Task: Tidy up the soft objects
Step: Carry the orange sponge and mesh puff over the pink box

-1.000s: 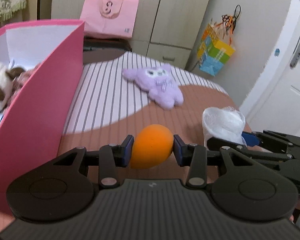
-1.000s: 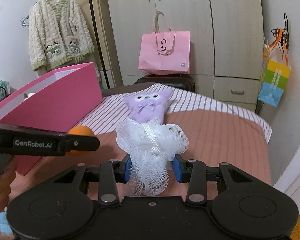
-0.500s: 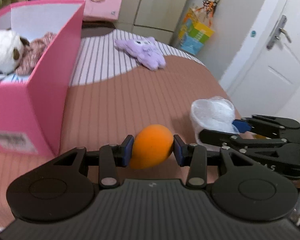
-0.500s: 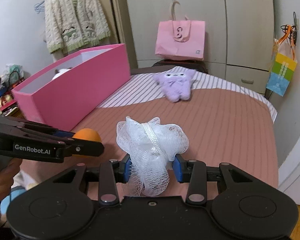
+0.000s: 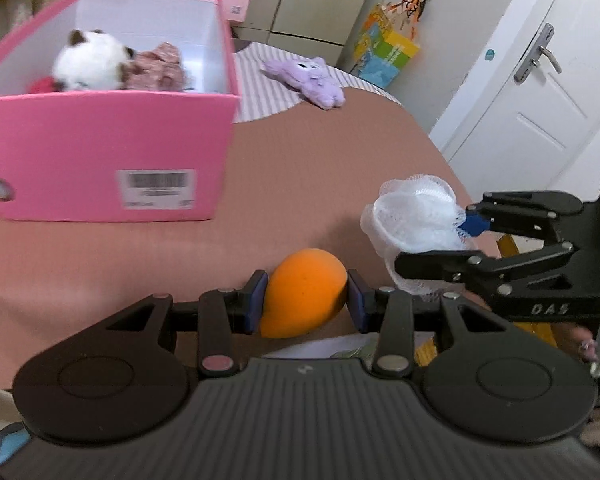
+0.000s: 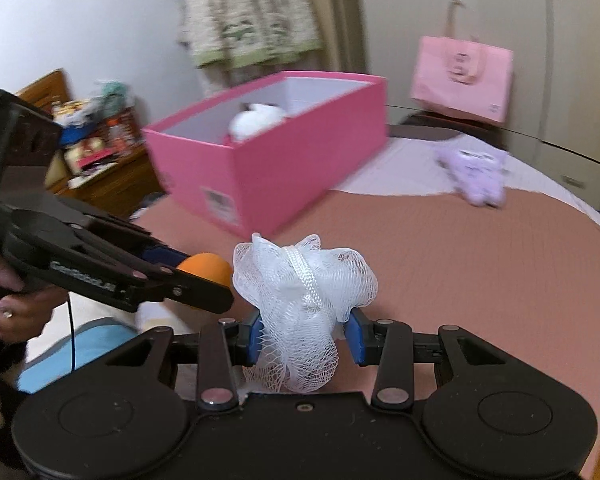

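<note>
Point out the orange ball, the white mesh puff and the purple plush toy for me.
orange ball (image 5: 304, 292), left wrist view, its front face.
mesh puff (image 6: 304, 280), right wrist view, its gathered middle.
purple plush (image 5: 310, 80), left wrist view, its body.

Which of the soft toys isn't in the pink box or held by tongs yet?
The purple plush toy, lying loose on the bed. The white plush toy sits inside the pink box, unlike it.
</note>
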A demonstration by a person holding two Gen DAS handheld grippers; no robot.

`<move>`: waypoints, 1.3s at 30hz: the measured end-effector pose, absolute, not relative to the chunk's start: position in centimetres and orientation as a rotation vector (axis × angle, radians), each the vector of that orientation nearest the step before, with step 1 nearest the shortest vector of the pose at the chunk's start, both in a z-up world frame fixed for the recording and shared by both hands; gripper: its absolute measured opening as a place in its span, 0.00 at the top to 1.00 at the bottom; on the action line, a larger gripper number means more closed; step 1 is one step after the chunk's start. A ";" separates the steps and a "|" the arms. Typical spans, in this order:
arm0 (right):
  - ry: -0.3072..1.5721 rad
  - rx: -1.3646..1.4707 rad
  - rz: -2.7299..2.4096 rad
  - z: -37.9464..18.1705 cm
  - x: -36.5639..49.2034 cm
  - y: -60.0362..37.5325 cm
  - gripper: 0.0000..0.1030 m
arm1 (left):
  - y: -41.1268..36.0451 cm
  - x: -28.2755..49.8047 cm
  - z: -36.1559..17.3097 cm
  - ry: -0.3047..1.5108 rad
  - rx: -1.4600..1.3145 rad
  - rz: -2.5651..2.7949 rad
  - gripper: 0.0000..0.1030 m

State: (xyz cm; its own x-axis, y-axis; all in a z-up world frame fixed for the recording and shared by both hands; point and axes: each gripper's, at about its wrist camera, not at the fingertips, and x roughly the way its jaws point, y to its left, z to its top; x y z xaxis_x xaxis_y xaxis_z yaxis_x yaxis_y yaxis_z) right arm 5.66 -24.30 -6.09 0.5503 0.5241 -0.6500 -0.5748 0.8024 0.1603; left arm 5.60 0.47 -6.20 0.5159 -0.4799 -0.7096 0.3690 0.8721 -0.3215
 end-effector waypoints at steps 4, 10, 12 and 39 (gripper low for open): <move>0.719 -0.070 0.718 -4.6 5.3 -22.1 0.56 | 3.4 4.8 -4.5 0.830 -0.127 -0.450 0.61; 0.634 -0.083 0.758 -2.4 5.7 -18.8 0.55 | 6.7 4.4 -1.6 0.697 -0.148 -0.424 0.61; 0.595 -0.089 0.757 -1.5 6.0 -17.8 0.55 | 7.5 4.8 -0.4 0.640 -0.161 -0.422 0.61; 0.539 -0.150 0.626 -0.8 24.3 -9.9 0.53 | 12.0 25.7 0.8 0.657 -0.096 -0.272 0.60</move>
State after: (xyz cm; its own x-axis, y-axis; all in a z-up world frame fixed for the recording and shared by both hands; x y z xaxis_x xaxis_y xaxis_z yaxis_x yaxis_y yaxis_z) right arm 24.26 -9.85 -0.78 0.6784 0.5171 -0.5218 -0.5932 0.8046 0.0262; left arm 25.66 11.99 0.79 0.7576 -0.2798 -0.5897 0.2193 0.9601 -0.1737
